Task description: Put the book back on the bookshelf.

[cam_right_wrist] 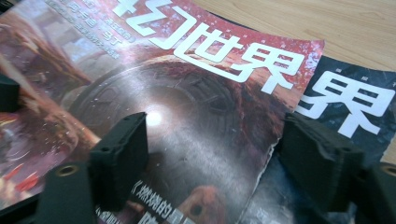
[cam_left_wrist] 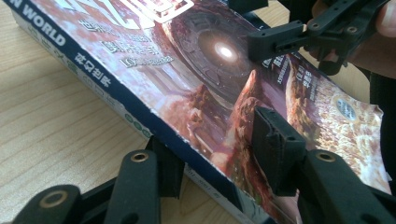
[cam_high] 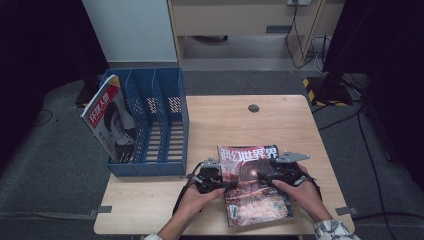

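Each hand carries a black tool, left tool (cam_high: 227,185) and right tool (cam_high: 260,175), topped by a grey three-cornered plate, with brass-coloured rivets at the jaw pivots, ribbed pads and trailing black cable. A pale patterned sleeve (cam_high: 332,230) covers the right wrist.

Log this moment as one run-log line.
left gripper: straddles magazine spine | right gripper: open over cover | file rack: one magazine inside

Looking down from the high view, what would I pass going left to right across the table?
Red magazine standing in the blue file rack → left gripper → magazine lying flat → right gripper.
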`<act>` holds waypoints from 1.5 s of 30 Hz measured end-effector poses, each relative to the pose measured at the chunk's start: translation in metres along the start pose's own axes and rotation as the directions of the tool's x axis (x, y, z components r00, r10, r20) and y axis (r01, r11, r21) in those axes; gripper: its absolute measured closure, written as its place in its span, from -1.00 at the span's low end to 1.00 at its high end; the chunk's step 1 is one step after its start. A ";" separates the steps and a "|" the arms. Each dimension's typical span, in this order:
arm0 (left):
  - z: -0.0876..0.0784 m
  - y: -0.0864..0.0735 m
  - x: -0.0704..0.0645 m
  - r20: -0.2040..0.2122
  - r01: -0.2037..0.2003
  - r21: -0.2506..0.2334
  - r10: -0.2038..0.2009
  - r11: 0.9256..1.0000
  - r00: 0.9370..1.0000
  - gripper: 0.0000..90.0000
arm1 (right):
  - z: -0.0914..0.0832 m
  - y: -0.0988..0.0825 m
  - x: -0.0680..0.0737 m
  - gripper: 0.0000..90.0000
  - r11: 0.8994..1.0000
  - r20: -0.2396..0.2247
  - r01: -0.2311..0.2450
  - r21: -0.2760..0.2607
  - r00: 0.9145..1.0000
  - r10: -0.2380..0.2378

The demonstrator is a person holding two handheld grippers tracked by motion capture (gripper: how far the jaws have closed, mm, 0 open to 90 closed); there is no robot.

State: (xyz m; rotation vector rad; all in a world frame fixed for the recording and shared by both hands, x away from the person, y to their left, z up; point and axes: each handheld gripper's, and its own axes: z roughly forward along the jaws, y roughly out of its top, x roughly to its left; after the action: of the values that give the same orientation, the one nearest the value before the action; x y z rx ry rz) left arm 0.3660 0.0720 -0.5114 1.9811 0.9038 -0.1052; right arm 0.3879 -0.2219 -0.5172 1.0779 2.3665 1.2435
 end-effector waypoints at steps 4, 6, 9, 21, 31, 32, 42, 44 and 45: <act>-0.001 0.007 0.000 -0.013 0.005 0.030 -0.005 1.000 1.000 0.15 | 0.005 0.004 -0.003 -0.55 1.000 -0.008 -0.026 -0.006 1.000 0.026; -0.002 0.013 0.004 -0.018 0.034 0.026 -0.033 0.999 0.999 0.05 | 0.007 0.006 -0.004 -0.59 1.000 -0.012 -0.031 0.001 0.999 0.031; -0.005 0.023 0.011 -0.004 0.088 0.019 -0.088 0.996 0.996 0.03 | 0.008 0.008 -0.005 -0.53 1.000 -0.010 -0.016 0.010 1.000 0.016; 0.004 0.057 0.027 -0.045 0.147 0.037 -0.145 0.988 0.988 0.01 | 0.006 0.007 -0.005 -0.38 1.000 0.011 0.007 0.010 1.000 -0.007; 0.010 0.065 0.033 -0.074 0.106 0.026 -0.104 0.994 0.992 0.49 | 0.005 0.007 0.000 -0.37 1.000 0.007 0.013 0.016 1.000 -0.014; 0.009 0.065 0.034 -0.066 0.109 0.022 -0.107 0.994 0.992 0.51 | 0.006 0.007 -0.001 -0.36 1.000 0.002 0.011 0.016 1.000 -0.011; 0.006 0.075 0.030 -0.034 0.089 0.016 -0.088 0.996 0.996 0.59 | 0.015 0.016 -0.006 -0.62 0.998 -0.020 -0.063 0.015 0.998 0.064; 0.007 0.079 0.031 -0.040 0.093 0.022 -0.092 0.995 0.995 0.57 | 0.014 0.015 -0.005 -0.57 0.998 -0.010 -0.057 0.016 0.998 0.057; 0.007 0.080 0.032 -0.034 0.108 0.014 -0.108 0.994 0.994 0.54 | 0.014 0.015 -0.006 -0.56 0.998 -0.007 -0.055 0.013 0.998 0.055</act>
State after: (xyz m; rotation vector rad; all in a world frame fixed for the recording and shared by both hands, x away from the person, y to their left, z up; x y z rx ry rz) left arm 0.4415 0.0598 -0.4717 1.9529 1.0348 -0.1418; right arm 0.4065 -0.2120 -0.5146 1.1512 2.3682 1.2543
